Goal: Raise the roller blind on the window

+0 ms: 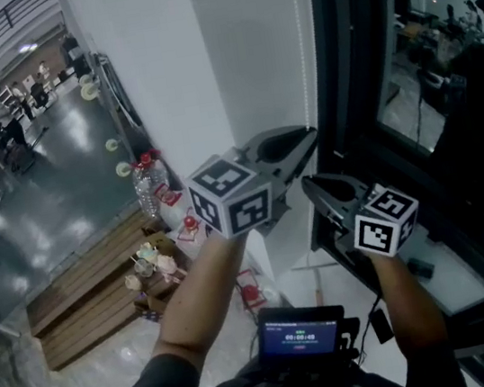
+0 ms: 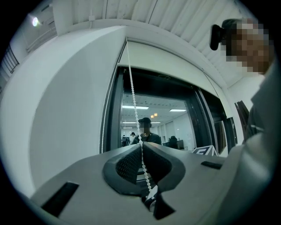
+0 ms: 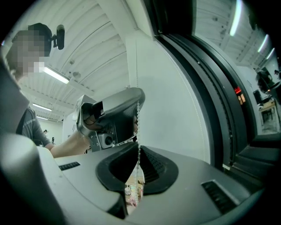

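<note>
Head view: two claws on one bead chain

Left claw is clamped on the chain. Right claw grips the same strand just below. Roller blind sits high at the window top. Chain hangs between white wall and dark window frame.

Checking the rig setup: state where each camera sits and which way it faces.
Head view: on the person's head, facing steeply down at wall and window; both arms, left claw and right claw show.
Left gripper view: on the left claw, facing the window along the chain; own jaws show.
Right gripper view: on the right claw, facing the wall beside the window; own jaws, left claw, left hand show.
Shared: both gripper views show the chain clamped in their jaws.
</note>
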### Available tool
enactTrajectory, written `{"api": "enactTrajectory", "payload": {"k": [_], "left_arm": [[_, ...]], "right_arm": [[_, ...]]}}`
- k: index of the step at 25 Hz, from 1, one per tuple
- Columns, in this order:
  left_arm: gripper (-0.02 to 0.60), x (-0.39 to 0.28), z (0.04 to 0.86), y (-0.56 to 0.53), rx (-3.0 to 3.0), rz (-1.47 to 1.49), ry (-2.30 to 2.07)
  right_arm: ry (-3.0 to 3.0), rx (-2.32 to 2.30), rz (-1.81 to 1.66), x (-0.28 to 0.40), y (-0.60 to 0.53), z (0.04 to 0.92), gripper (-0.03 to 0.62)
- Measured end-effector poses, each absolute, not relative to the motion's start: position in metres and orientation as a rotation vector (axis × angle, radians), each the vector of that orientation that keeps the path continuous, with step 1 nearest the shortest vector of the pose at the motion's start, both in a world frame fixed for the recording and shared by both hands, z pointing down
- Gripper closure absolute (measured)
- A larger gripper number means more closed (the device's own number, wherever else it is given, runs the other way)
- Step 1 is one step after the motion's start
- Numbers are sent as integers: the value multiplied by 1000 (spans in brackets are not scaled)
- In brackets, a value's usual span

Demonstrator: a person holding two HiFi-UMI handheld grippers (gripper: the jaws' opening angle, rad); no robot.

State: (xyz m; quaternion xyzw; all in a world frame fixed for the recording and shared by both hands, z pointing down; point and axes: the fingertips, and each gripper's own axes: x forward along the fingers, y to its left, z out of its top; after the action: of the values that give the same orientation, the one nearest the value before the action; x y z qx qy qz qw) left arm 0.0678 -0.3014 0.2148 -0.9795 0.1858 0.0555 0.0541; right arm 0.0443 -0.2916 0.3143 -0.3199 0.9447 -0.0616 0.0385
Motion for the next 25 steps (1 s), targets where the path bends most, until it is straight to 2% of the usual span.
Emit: {"api": "enactTrajectory", "payload": {"k": [16, 25], "left_arm": [[577, 75, 276, -301, -3084, 164, 546], [577, 68, 275, -296, -3092, 208, 556]], "right_arm": [[2926, -1055, -319, 56, -293, 371, 579], [2893, -1181, -138, 95, -280, 327, 534]]}}
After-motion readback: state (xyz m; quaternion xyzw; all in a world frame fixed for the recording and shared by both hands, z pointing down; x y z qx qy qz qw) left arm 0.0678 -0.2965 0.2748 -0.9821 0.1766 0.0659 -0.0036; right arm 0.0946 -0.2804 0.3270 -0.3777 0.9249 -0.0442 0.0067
